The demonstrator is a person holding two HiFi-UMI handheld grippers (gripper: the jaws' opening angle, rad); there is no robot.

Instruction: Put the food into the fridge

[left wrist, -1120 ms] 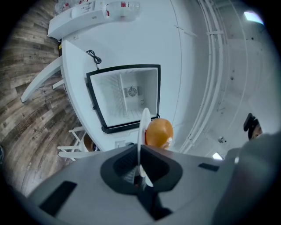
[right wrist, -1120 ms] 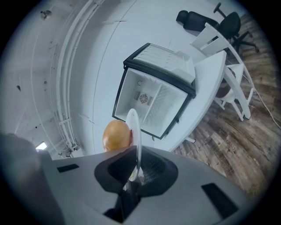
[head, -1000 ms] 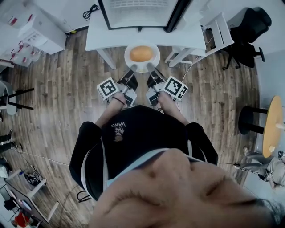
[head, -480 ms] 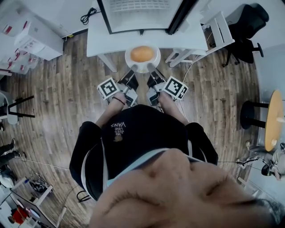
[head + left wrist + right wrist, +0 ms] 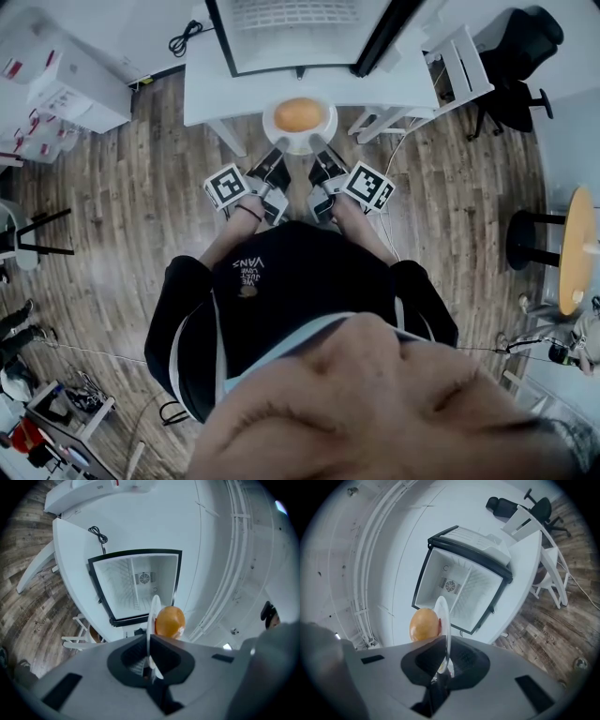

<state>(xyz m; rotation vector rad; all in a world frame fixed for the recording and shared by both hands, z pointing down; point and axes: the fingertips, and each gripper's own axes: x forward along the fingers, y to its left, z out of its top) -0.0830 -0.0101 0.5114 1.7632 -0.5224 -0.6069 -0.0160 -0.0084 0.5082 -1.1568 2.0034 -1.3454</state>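
Observation:
A white plate (image 5: pixel 321 128) carries an orange round bun (image 5: pixel 299 113). Both grippers hold it in the air by its near rim, in front of the open fridge (image 5: pixel 295 33). My left gripper (image 5: pixel 278 145) is shut on the plate's near-left edge and my right gripper (image 5: pixel 319 144) on its near-right edge. In the left gripper view the plate (image 5: pixel 153 613) shows edge-on, clamped between the jaws, with the bun (image 5: pixel 169 621) to its right and the fridge (image 5: pixel 136 588) beyond. In the right gripper view the plate (image 5: pixel 443 620) is again pinched edge-on, the bun (image 5: pixel 424 624) to its left, and the fridge's white inside (image 5: pixel 461 590) lies behind.
The fridge stands on a white table (image 5: pixel 211 75) over a wooden floor. A white chair frame (image 5: pixel 450 70) and a black office chair (image 5: pixel 520 56) stand to the right. White boxes (image 5: pixel 61 75) sit at the left. A round wooden table (image 5: pixel 574 253) is at the far right.
Plate and grippers have edged slightly toward the fridge; otherwise the grip and pose are the same.

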